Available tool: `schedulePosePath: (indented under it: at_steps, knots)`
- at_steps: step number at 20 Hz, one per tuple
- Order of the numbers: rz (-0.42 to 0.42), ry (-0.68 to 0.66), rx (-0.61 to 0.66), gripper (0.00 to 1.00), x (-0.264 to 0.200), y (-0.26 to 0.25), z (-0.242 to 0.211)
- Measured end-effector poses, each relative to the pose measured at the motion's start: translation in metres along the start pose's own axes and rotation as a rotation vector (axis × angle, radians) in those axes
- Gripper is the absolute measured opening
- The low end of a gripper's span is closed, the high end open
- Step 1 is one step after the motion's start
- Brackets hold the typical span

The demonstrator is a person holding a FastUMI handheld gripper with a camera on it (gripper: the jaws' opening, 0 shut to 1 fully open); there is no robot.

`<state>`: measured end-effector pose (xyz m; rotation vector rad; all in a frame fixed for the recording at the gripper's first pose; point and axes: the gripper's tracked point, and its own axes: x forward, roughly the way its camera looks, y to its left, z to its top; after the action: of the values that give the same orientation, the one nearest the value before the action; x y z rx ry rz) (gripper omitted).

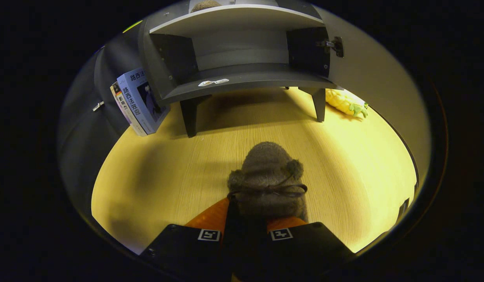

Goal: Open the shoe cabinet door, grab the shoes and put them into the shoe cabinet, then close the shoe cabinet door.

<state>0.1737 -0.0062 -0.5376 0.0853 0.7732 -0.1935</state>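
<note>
Shoe gripped between the fingers, bare tabletop ahead of open cabinet.

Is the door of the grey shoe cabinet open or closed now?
Open: the grey shoe cabinet shows its bare inner shelf and a hinge at its right side. The gripper jaws grip the brown fuzzy shoe.

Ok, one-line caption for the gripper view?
Gripper shut on fuzzy brown slipper, facing the open grey shoe cabinet across the wooden floor.
</note>
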Motion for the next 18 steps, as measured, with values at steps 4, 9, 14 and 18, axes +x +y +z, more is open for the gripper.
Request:
schedulePosePath:
  at_steps: [4, 9, 14, 18]
  knots:
    - [-0.008, -0.017, -0.023, 0.32, 0.013, -0.001, 0.009]
    - [-0.028, -0.020, -0.052, 0.30, 0.025, -0.006, 0.016]
    - [-0.021, -0.021, -0.045, 0.06, 0.025, -0.004, 0.016]
    - [-0.014, -0.016, -0.065, 0.05, 0.008, -0.001, 0.016]
